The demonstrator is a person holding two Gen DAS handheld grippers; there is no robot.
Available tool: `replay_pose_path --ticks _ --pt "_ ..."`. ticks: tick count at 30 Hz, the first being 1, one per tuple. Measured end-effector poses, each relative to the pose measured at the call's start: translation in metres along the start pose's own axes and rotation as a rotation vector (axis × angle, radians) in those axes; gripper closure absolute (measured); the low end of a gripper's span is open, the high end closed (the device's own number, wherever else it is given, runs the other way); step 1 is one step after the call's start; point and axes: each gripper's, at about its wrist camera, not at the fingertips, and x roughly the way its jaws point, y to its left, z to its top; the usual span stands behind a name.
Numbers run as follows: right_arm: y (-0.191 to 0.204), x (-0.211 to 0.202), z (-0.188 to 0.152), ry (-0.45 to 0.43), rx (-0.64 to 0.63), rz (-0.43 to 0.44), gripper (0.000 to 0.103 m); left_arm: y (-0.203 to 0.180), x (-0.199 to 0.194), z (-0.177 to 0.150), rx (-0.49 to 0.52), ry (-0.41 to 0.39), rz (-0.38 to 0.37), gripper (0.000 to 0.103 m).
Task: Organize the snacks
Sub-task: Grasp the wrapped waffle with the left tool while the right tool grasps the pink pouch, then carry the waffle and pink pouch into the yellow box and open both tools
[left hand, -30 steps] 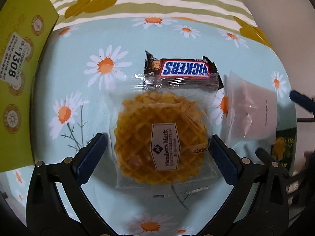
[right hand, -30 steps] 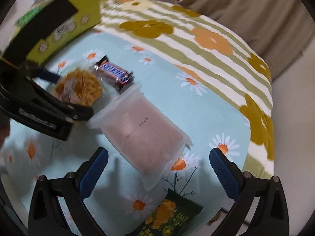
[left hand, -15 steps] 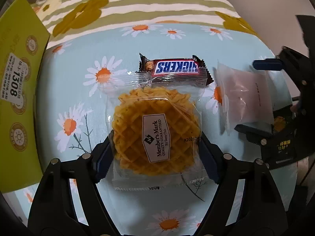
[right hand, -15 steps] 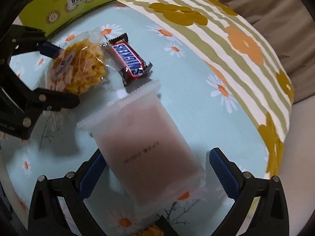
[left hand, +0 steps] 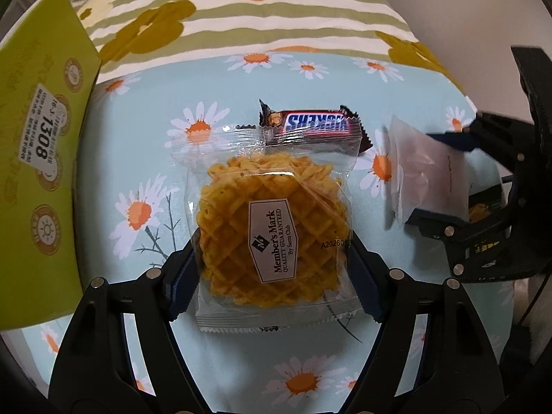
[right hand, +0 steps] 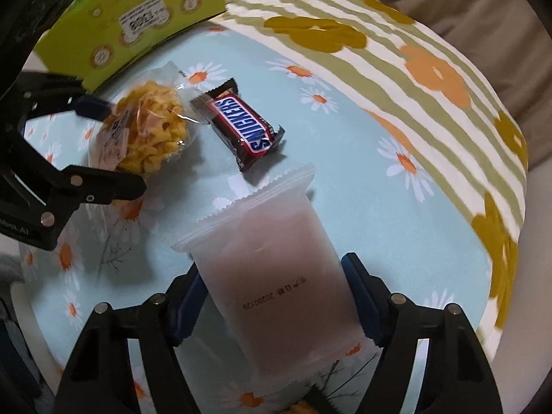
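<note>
Both grippers have narrowed from wide apart onto their snacks since a second ago.
Left gripper (left hand: 274, 269) is clamped on the waffle pack (left hand: 270, 231), raised a little off the bench (left hand: 220, 365); the right gripper (right hand: 276, 307) is closing, its pads at the sides of the frosted pouch (right hand: 272, 276). Snickers bar (left hand: 312, 126) lies on the bench just beyond the waffle pack, the green box (left hand: 32, 172) to the left.

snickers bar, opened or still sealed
Sealed, as far as shown: the Snickers bar lies flat on the cloth with both crimped ends intact and no tear visible.
</note>
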Motion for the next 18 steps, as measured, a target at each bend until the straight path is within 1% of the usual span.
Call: replay_pose_path --ticks 4,7,14,18 --pt "0.003 -0.019 -0.002 -0.036 0.069 -0.018 0.033 -0.002 -0.018 0.001 0.006 -0.041 -0.003 0.030" --pt "0.006 -0.040 0.001 -0.068 0.112 -0.032 0.033 -0.003 -0.042 0.002 0.010 -0.091 -0.007 0.030" --pt "0.032 -0.104 0.023 -0.170 0.162 -0.065 0.033 0.010 -0.121 0.004 -0.015 -0.236 -0.047 0.030" --pt "0.053 -0.133 0.041 -0.212 0.201 -0.077 0.033 0.028 -0.168 0.004 -0.023 -0.321 -0.053 0.030"
